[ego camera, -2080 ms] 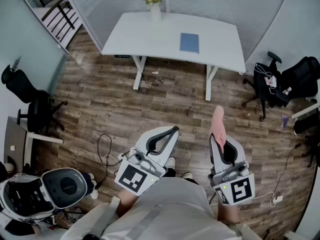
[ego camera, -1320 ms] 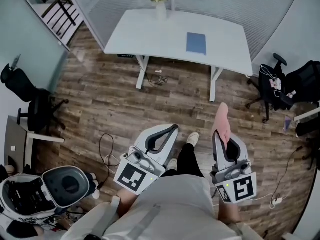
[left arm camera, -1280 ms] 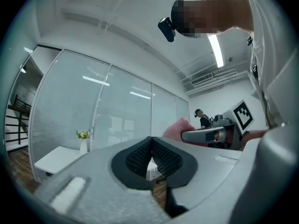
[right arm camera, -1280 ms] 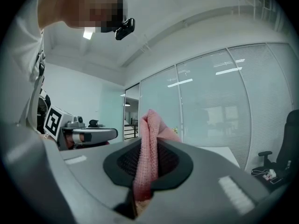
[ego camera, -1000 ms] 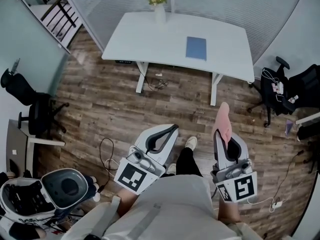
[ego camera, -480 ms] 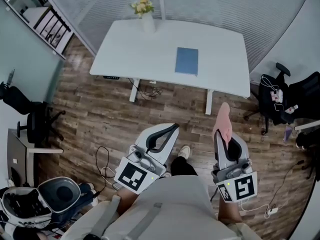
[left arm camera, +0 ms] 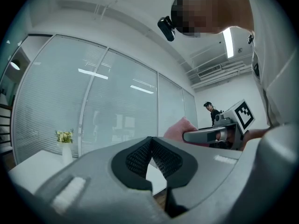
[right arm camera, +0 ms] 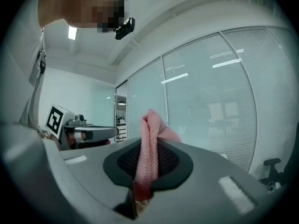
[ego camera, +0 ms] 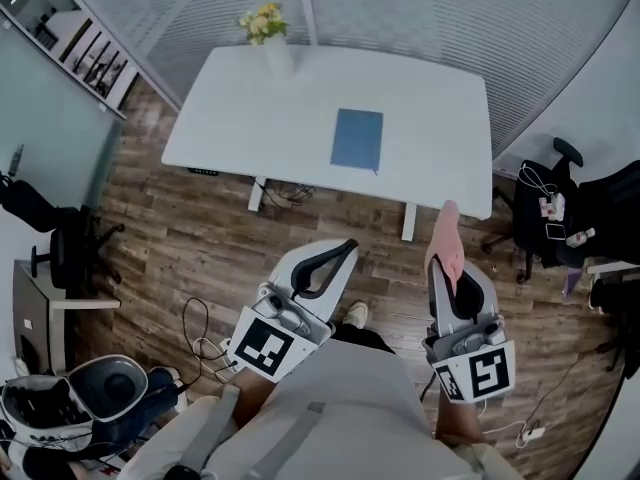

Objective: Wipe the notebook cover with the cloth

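Note:
A blue notebook (ego camera: 357, 139) lies flat near the middle of the white table (ego camera: 250, 118) in the head view. My right gripper (ego camera: 446, 265) is shut on a pink cloth (ego camera: 443, 236), which sticks up past the jaws (right arm camera: 149, 146). It hangs over the floor, short of the table's front edge. My left gripper (ego camera: 330, 259) is shut with nothing in it, also over the floor. In the left gripper view the jaws meet (left arm camera: 150, 160), and the pink cloth (left arm camera: 180, 127) shows beyond them.
A vase of yellow flowers (ego camera: 262, 30) stands at the table's far left. Black office chairs (ego camera: 575, 193) crowd the right side. Another chair (ego camera: 55, 238) and a grey round case (ego camera: 105, 393) sit at the left on the wooden floor. Glass walls run behind the table.
The person has walked toward the table: it and the notebook now sit nearer and lower in the head view. Both grippers keep their pose, cloth still held in the right one.

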A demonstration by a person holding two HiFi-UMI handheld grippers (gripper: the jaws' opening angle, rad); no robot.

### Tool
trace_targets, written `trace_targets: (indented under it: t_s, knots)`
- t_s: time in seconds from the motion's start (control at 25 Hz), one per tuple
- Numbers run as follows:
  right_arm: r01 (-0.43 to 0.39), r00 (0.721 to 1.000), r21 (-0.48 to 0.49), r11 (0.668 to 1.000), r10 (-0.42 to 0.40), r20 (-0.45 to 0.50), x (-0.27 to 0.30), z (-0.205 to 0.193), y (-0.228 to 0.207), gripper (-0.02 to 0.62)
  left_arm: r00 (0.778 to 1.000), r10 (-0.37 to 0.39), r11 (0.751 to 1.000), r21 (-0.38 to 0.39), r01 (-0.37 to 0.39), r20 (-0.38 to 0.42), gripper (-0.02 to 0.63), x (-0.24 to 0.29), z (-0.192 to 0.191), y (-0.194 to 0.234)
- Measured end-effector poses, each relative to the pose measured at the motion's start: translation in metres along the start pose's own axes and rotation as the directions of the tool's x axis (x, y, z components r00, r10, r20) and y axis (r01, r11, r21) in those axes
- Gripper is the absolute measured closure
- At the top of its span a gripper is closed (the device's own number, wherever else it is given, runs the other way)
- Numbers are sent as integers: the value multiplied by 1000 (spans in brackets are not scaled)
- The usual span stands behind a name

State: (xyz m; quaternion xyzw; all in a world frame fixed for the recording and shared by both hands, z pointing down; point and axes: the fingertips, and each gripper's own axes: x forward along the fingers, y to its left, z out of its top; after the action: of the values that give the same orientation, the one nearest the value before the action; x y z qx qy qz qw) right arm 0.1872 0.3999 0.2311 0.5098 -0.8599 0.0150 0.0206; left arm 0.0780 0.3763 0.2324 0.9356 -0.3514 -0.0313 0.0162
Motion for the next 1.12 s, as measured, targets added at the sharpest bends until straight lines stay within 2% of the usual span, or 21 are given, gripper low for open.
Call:
trace_targets:
  t_s: [0.2, 0.48, 0.8, 1.12]
  knots:
    - [-10, 1000, 18, 1000, 10, -4, 19, -2, -24, 565, 1000, -6, 1000, -2, 6, -12, 606, 29, -3, 7]
    - [-16, 1000, 17, 1000, 16, 5, 52, -8, -45, 565, 1000, 5, 1000, 1, -5, -21, 606, 56, -15, 38]
    - [-10, 1000, 4, 1000, 10, -24, 123, -12, -68, 565, 1000, -13, 1000, -9, 13, -23, 606, 101, -23, 105]
    - [-15, 999, -14, 1000, 15, -45, 232, -7, -86, 565, 999, -34, 999, -26, 33, -33, 606, 146, -24, 200]
